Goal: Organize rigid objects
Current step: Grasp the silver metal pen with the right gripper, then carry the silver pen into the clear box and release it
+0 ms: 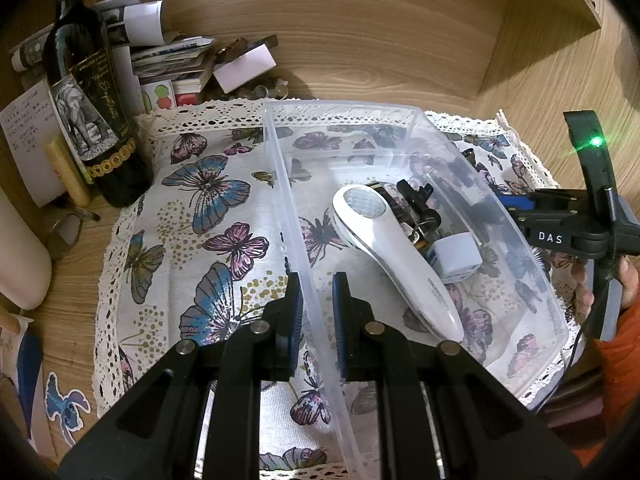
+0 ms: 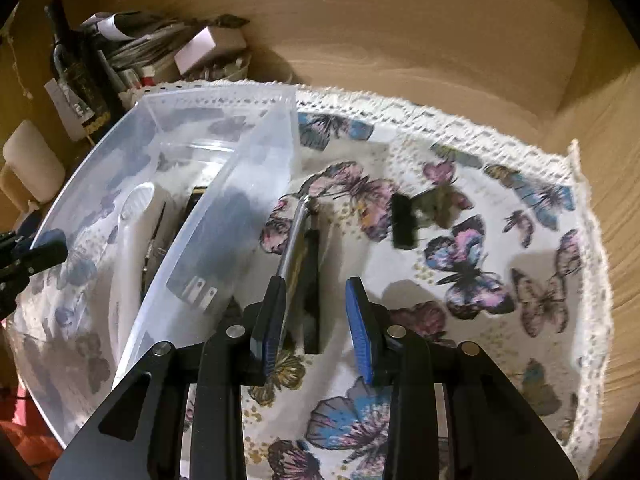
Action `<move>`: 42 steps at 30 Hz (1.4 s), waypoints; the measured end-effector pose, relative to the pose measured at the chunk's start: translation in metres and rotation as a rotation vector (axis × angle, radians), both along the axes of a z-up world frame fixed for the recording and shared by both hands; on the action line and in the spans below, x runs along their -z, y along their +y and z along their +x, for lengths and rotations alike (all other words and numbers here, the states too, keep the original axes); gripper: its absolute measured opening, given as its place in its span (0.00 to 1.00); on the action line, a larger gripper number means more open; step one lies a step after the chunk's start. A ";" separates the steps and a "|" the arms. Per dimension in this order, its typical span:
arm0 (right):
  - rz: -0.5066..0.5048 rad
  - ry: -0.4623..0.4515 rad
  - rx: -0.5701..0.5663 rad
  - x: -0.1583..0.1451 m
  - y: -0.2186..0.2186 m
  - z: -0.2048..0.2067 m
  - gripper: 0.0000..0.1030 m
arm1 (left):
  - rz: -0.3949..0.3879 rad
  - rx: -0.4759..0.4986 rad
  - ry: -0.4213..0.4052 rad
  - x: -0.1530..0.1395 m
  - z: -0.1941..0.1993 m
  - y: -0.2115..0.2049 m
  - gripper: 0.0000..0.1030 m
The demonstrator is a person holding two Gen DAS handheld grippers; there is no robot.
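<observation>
A clear plastic bin sits on a butterfly-print cloth. It holds a white handheld device, a small white charger block and dark small items with keys. My left gripper straddles the bin's left wall, jaws close around it. My right gripper is open over the cloth, to the right of the bin. A metal-and-black tool lies on the cloth between its fingers. A small black piece lies farther off. The right gripper also shows in the left wrist view.
A dark wine bottle stands at back left beside stacked papers and boxes. A white cylinder stands at far left. Wooden walls close in the back and right. A sticker lies near the front left.
</observation>
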State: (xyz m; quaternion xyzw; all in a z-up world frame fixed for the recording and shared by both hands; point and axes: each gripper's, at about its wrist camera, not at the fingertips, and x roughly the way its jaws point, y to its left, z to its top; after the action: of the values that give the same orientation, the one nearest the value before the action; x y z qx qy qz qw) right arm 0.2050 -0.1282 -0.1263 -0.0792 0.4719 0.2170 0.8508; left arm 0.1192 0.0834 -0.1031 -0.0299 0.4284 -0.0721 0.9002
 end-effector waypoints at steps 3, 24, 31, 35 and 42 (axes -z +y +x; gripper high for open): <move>0.009 0.005 -0.017 0.002 0.003 0.000 0.27 | 0.003 -0.002 0.001 0.000 0.000 -0.001 0.12; 0.031 -0.127 0.050 -0.028 -0.016 -0.004 0.14 | 0.018 -0.007 0.000 0.000 -0.001 -0.002 0.12; 0.076 -0.243 0.033 -0.077 -0.013 -0.024 0.14 | 0.014 -0.006 -0.004 0.000 -0.001 -0.003 0.12; 0.098 -0.287 0.003 -0.096 0.001 -0.033 0.14 | 0.015 -0.003 -0.005 0.001 -0.002 -0.004 0.12; 0.098 -0.314 -0.070 -0.100 0.031 -0.042 0.13 | 0.011 0.000 -0.005 0.001 -0.001 -0.004 0.13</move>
State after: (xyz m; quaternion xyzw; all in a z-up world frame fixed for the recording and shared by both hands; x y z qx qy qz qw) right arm 0.1634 -0.0967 -0.0261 -0.0871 0.3190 0.2543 0.9088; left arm 0.1180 0.0795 -0.1040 -0.0249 0.4265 -0.0699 0.9014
